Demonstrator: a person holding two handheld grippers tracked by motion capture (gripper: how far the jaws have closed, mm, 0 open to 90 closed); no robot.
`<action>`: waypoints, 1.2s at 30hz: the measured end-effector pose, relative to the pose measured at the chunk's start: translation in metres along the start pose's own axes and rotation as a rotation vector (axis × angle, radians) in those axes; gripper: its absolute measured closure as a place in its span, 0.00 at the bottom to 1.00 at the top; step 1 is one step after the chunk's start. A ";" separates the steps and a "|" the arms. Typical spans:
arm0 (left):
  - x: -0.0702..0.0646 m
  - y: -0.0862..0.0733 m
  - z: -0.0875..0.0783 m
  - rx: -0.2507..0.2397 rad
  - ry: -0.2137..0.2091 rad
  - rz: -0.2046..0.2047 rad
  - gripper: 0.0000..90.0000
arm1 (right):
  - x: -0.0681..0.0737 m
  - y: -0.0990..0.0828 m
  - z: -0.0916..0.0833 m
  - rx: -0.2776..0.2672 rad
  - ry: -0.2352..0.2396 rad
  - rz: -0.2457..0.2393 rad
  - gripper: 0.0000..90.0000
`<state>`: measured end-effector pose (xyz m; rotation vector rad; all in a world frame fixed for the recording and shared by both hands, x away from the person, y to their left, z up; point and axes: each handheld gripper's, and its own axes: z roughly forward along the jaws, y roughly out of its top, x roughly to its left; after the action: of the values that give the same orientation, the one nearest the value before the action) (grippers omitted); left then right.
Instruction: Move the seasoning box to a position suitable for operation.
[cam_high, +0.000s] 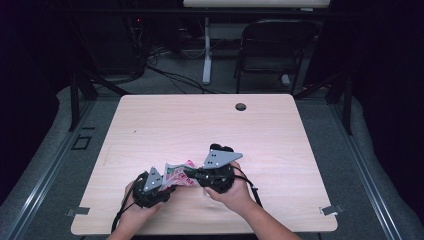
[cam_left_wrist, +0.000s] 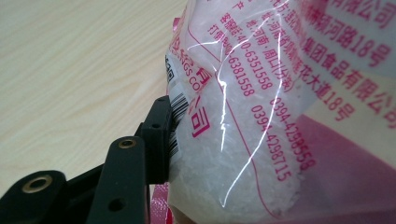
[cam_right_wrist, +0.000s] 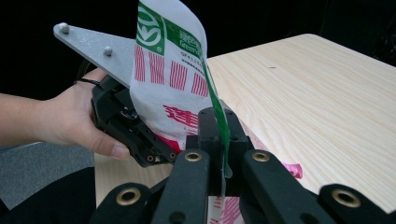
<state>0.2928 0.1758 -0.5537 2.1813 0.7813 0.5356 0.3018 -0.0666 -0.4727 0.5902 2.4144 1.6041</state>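
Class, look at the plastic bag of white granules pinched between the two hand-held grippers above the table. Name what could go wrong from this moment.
1. The right gripper clamps only the thin edge of the bag; the film could slip out, leaving the weight on the left gripper.
2. Both grippers pinch the same film. Pulling them apart could tear it and spill the white granules onto the table.

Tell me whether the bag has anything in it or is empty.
Not empty. In the left gripper view, white grains fill the clear lower part of the bag. How full it is overall cannot be told. Both grippers, left and right, pinch it.
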 end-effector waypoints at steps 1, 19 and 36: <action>0.000 0.002 0.000 0.004 0.004 0.008 0.62 | 0.000 0.000 -0.001 0.001 -0.005 -0.001 1.00; 0.000 0.041 0.012 -0.011 0.075 0.156 0.63 | -0.016 0.002 -0.028 -0.026 -0.079 0.015 1.00; -0.001 0.031 0.032 0.015 0.161 0.238 0.64 | -0.024 -0.019 -0.018 0.022 -0.119 0.024 0.99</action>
<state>0.3222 0.1427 -0.5508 2.2798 0.6126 0.8359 0.3130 -0.0981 -0.4845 0.7001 2.3501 1.5077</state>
